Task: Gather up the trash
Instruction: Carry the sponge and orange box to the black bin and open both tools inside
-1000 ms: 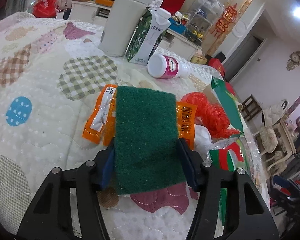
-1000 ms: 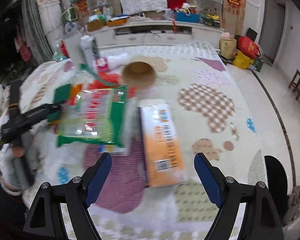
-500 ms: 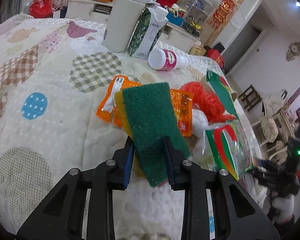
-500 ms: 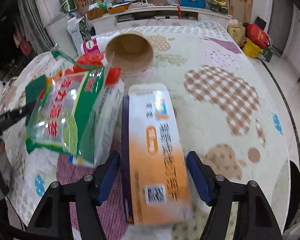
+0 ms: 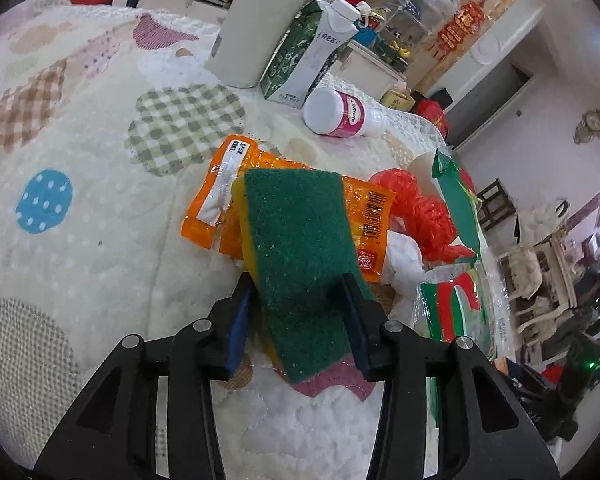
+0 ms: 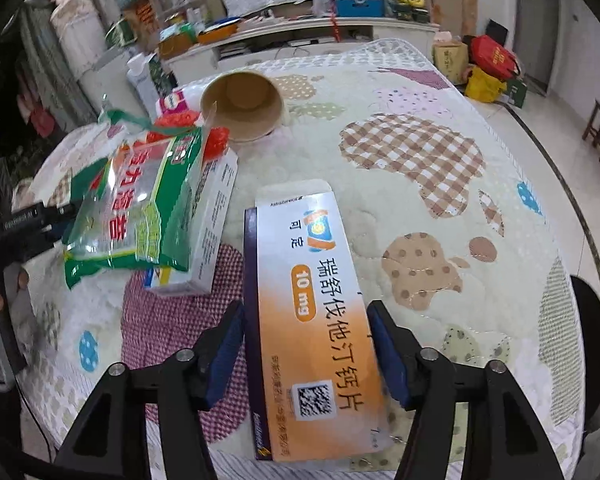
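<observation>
Two grippers at work over a quilt-covered worktop (image 6: 440,92), each straddling one piece of trash.

Left gripper (image 5: 300,304): jaws have just been opening a little, with the green scouring sponge (image 5: 300,248) between them. Right pad meets the sponge edge; on the left side a sliver of gap may show. Whether it is truly clamped, cannot tell. Sponge sits centre frame, overlapping an orange snack wrapper (image 5: 216,200). Its long axis runs from the gripper toward the upper middle of the frame, leaning slightly left; green face up, yellow foam along the left edge.

Right gripper (image 6: 306,320): jaws have just been opening slightly, the orange-and-white medicine box (image 6: 312,300) between them. Pads sit right at the box's long edges; firm contact not certain. Box lies flat, lower centre, long axis running up the frame, open flap at the far end.

Judgement: before lifting, close squarely across each short width, gripping nearer the middle so neither item droops or twists. The sponge will compress; the box may crush if squeezed hard.
</observation>
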The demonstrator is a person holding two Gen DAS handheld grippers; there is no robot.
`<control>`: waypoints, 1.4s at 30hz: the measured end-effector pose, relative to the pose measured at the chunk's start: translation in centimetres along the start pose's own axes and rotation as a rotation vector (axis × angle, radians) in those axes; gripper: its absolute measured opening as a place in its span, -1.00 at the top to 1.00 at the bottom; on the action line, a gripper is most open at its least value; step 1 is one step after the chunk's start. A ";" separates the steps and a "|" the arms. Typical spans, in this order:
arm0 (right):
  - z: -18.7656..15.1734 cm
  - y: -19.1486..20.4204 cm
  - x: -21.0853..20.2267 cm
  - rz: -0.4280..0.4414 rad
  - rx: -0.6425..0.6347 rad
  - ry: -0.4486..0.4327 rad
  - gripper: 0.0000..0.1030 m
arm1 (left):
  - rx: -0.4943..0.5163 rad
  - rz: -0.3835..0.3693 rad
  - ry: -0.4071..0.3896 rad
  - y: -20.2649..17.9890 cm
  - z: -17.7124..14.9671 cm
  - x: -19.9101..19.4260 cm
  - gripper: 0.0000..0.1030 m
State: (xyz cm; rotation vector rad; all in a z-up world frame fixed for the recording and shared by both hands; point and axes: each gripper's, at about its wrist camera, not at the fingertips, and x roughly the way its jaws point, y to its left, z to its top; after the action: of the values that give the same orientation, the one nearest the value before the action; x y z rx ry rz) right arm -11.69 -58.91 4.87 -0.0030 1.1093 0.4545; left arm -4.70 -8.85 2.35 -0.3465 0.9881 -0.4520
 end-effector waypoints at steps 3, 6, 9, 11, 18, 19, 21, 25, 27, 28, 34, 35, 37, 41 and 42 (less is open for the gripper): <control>0.1 0.7 0.4 -0.025 -0.031 -0.013 -0.12 | 0.019 -0.010 -0.008 0.0 -0.5 -0.6 0.40; -0.3 1.1 0.3 -0.055 -0.065 -0.035 -0.11 | 0.023 -0.043 -0.023 0.3 -0.9 -2.1 0.58; -0.6 1.0 -0.5 -0.027 -0.052 -0.041 -0.11 | 0.012 -0.049 -0.048 0.6 -1.1 -4.5 0.63; -0.6 1.0 -1.4 -0.024 -0.061 -0.063 -0.11 | 0.022 -0.048 -0.062 0.5 -1.4 -6.0 0.63; -1.0 0.7 -4.0 0.035 -0.048 -0.111 -0.11 | 0.060 -0.071 -0.070 -1.0 -2.9 -9.5 0.63; -1.0 0.7 -4.3 0.043 -0.045 -0.116 -0.11 | 0.065 -0.077 -0.071 -1.3 -3.1 -9.9 0.63; -1.1 0.6 -4.7 0.052 -0.043 -0.125 -0.11 | 0.076 -0.091 -0.074 -2.2 -3.7 -10.7 0.63; -1.2 -0.3 -5.8 0.072 -0.030 -0.147 -0.11 | 0.121 -0.133 -0.076 -5.2 -4.7 -12.0 0.63; -1.2 -1.2 -6.2 0.071 -0.021 -0.157 -0.11 | 0.141 -0.158 -0.072 -6.9 -4.9 -12.0 0.63; -1.3 -1.5 -6.4 0.070 -0.016 -0.160 -0.11 | 0.162 -0.177 -0.066 -8.3 -5.2 -11.9 0.63; -1.7 -5.2 -7.8 0.043 0.045 -0.186 -0.11 | 0.260 -0.261 -0.006 -15.3 -6.0 -9.8 0.63; -1.9 -6.0 -8.1 0.035 0.057 -0.191 -0.11 | 0.278 -0.280 0.011 -16.8 -6.4 -9.0 0.63; -2.1 -7.3 -8.5 0.017 0.077 -0.198 -0.11 | 0.302 -0.308 0.037 -19.1 -6.8 -7.8 0.63; -2.7 -10.5 -9.3 -0.023 0.127 -0.208 -0.11 | 0.362 -0.355 0.094 -23.8 -8.0 -5.2 0.63; -2.8 -11.4 -9.5 -0.035 0.142 -0.209 -0.11 | 0.370 -0.362 0.104 -24.6 -8.2 -4.7 0.63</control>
State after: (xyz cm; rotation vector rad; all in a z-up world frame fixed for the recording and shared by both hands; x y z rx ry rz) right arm -13.58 -73.22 9.28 0.1470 0.9318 0.3359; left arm -19.04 -28.07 13.26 -0.1670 0.9210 -0.9747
